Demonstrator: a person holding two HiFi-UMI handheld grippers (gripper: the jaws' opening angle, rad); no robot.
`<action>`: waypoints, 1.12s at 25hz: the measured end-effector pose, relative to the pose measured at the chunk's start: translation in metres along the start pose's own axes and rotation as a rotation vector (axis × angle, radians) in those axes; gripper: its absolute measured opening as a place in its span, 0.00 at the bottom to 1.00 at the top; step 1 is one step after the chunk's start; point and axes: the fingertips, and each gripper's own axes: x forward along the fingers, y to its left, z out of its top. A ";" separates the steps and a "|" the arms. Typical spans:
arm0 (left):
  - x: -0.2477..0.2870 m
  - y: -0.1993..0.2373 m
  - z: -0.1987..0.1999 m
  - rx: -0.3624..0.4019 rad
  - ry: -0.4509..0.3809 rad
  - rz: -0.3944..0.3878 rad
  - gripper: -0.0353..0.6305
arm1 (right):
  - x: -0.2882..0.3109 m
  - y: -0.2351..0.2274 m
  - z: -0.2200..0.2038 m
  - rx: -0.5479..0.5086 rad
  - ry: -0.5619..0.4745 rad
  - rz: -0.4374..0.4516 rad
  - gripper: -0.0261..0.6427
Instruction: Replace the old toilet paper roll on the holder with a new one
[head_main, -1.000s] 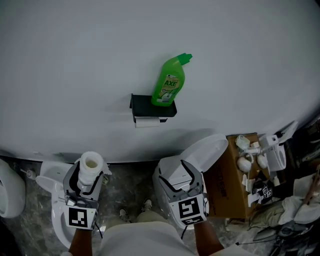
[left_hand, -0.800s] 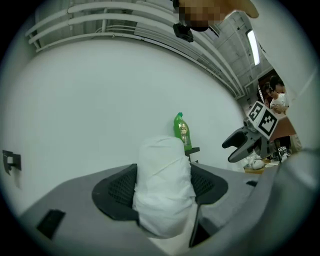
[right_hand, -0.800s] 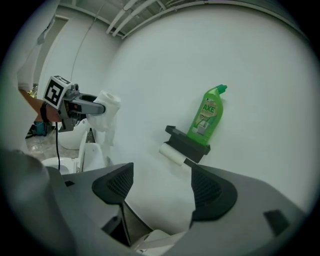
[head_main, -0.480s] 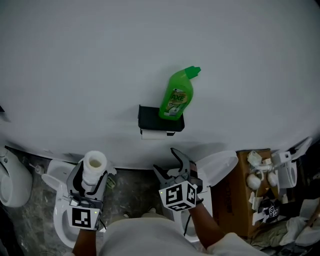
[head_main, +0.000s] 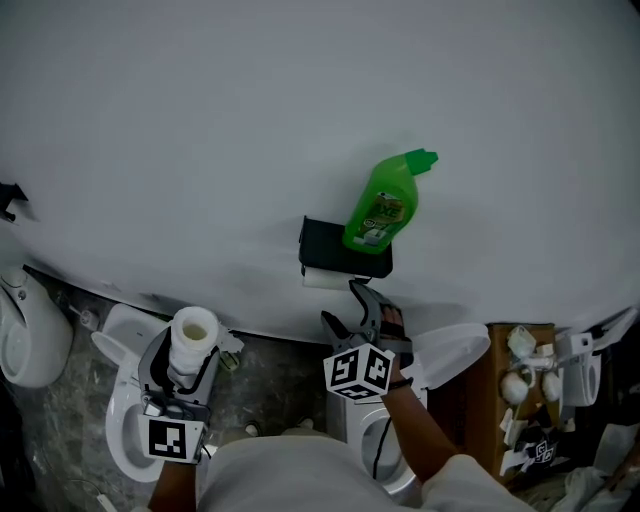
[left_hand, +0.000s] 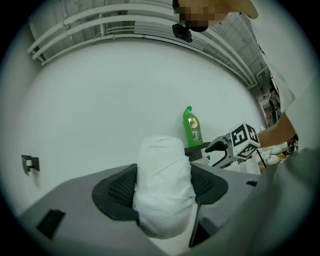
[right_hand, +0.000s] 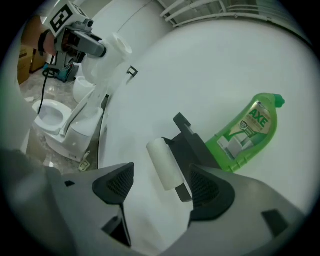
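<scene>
The old toilet paper roll (head_main: 325, 279) sits in the black holder (head_main: 325, 240) at frame centre, the right tool (head_main: 342, 305) wide open and empty just below it, the left tool (head_main: 183, 352) at lower left clamping the new roll (head_main: 192, 335).

We see a green cleaner bottle (head_main: 385, 205) against the white wall (head_main: 200, 120), at two o'clock from the head view's middle, with its cap leaning toward one o'clock. On the grey stone floor (head_main: 275, 385), a white toilet (head_main: 112, 430) sits at seven o'clock and a second toilet (head_main: 455, 352) at five, lid raised. At four o'clock a cardboard box (head_main: 478, 400) holds white parts, perhaps fittings. A small black bracket (head_main: 10, 200) hangs at nine o'clock, above a white fixture (head_main: 30, 335).
</scene>
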 end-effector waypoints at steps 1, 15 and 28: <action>-0.002 0.002 -0.001 -0.002 0.002 0.009 0.50 | 0.004 0.000 0.000 -0.022 0.000 -0.003 0.56; -0.011 0.002 -0.004 -0.013 0.015 0.054 0.50 | 0.042 0.000 0.000 -0.200 0.015 -0.029 0.38; -0.024 0.007 -0.003 -0.010 0.021 0.095 0.50 | 0.044 -0.009 -0.012 -0.192 0.028 -0.066 0.32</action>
